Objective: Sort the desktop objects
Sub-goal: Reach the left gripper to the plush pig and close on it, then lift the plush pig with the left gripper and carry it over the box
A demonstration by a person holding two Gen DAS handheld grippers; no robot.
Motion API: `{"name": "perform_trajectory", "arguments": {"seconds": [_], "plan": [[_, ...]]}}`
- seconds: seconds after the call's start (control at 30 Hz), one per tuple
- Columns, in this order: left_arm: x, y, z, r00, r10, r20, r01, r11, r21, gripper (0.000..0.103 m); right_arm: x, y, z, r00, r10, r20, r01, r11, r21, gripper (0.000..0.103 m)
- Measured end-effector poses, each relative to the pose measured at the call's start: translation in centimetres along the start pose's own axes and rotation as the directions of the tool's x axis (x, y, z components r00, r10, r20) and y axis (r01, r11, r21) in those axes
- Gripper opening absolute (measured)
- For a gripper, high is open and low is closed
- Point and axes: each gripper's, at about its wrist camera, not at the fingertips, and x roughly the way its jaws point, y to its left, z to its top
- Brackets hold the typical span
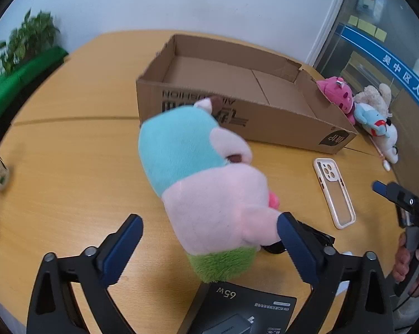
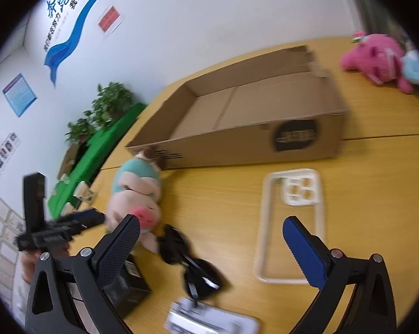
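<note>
Round wooden table (image 1: 70,150) takes up most of both views. On it, toward the far side, sits a long open cardboard box (image 1: 265,128) w/ a torn far wall and nothing visible inside. Just in front of the box's near left corner lies a plush pig (image 1: 203,183): teal top, pink body, green bottom, red snout; its head end is close to the box wall, its lower end lies betw. the fingers of the left gripper (image 1: 209,239). That gripper's jaws stand wide apart; the right-side blue pad is at the pig's pink limb, the left-side pad is well clear of it, so no grip. Past the box's right end is a pile of more plush toys: a pink one (image 1: 338,94), a light-blue one (image 1: 372,118), a beige one behind. A clear phone case (image 2: 293,222) w/ white rim lies flat, camera cutout toward the box, near the right gripper (image 2: 210,240), which hangs over the table w/ jaws wide apart and nothing betw. the pads; the case is just under its right-side finger in the right wrist view. A black charger box (image 1: 248,311) marked 65W sits at the near edge. Dark sunglasses (image 2: 190,261) lie next to the pig's lower end. A small white item at the near edge is too blurred to name.
</note>
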Motion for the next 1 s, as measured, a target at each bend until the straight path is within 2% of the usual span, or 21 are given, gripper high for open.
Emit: {"name": "perform_trajectory", "arguments": {"seconds": [0.03,0.07,0.1,0.17,0.2,0.23,0.3,0.43,0.5,0.53,0.57,0.67,0.77,0.87,1.0], "plan": [[0.9,0.7,-0.3,0.999,-0.029,-0.030,0.028,0.999,-0.015,0.088,1.0,0.7,0.2,0.999,0.033,-0.011,-0.033,0.999,0.000,0.102],[1.4,1.1,-0.4,0.999,-0.023,-0.038,0.023,1.000,-0.008,0.081,2.2,1.6,0.5,0.997,0.066,-0.030,-0.066,0.998,-0.006,0.102],[2.0,1.5,-0.6,0.997,-0.048,-0.057,0.048,0.999,-0.012,0.080,3.6,2.7,0.9,0.994,0.093,-0.052,-0.094,0.995,-0.018,0.102],[3.0,2.1,-1.1,0.984,-0.150,-0.094,0.147,0.988,-0.044,0.074,6.4,4.8,1.8,0.989,0.117,-0.089,-0.122,0.991,-0.051,0.102],[3.2,2.1,-1.3,0.972,-0.203,-0.115,0.197,0.978,-0.061,0.069,7.9,5.6,2.3,0.986,0.124,-0.113,-0.131,0.990,-0.057,0.102],[3.6,2.2,-1.5,0.965,-0.228,-0.132,0.222,0.973,-0.063,0.069,9.6,6.3,2.9,0.980,0.134,-0.150,-0.143,0.988,-0.052,0.102],[3.2,2.0,-1.5,0.958,-0.249,-0.143,0.244,0.968,-0.052,0.064,12.5,7.3,3.7,0.966,0.156,-0.208,-0.169,0.985,-0.046,0.102],[2.9,2.7,-1.8,0.945,-0.287,-0.159,0.285,0.958,-0.037,0.057,17.6,8.8,3.2,0.937,0.116,-0.329,-0.148,0.986,-0.074,0.102],[2.8,3.1,-2.0,0.942,-0.294,-0.161,0.294,0.956,-0.026,0.053,19.0,8.9,2.6,0.915,0.160,-0.370,-0.187,0.982,-0.038,0.101],[2.6,3.5,-2.1,0.939,-0.304,-0.161,0.304,0.952,-0.024,0.052,19.5,8.9,2.2,0.901,0.198,-0.387,-0.220,0.975,-0.014,0.094],[2.6,3.7,-2.2,0.938,-0.310,-0.158,0.309,0.951,-0.026,0.050,19.7,9.0,1.9,0.887,0.235,-0.398,-0.254,0.967,0.005,0.083],[2.0,4.4,-2.2,0.932,-0.325,-0.159,0.325,0.945,-0.027,0.046,19.6,9.5,1.4,0.868,0.294,-0.400,-0.313,0.950,0.019,0.068],[0.9,4.7,-2.0,0.931,-0.329,-0.158,0.332,0.943,-0.008,0.043,18.8,9.8,1.5,0.871,0.302,-0.388,-0.324,0.946,0.010,0.062],[-2.0,4.7,-0.9,0.933,-0.337,-0.126,0.342,0.939,0.023,0.043,17.2,10.1,2.6,0.885,0.339,-0.320,-0.350,0.936,0.022,0.059],[-6.9,4.6,1.9,0.940,-0.340,-0.040,0.342,0.932,0.121,0.043,13.4,10.7,5.8,0.910,0.377,-0.171,-0.383,0.924,-0.001,0.058]]}}
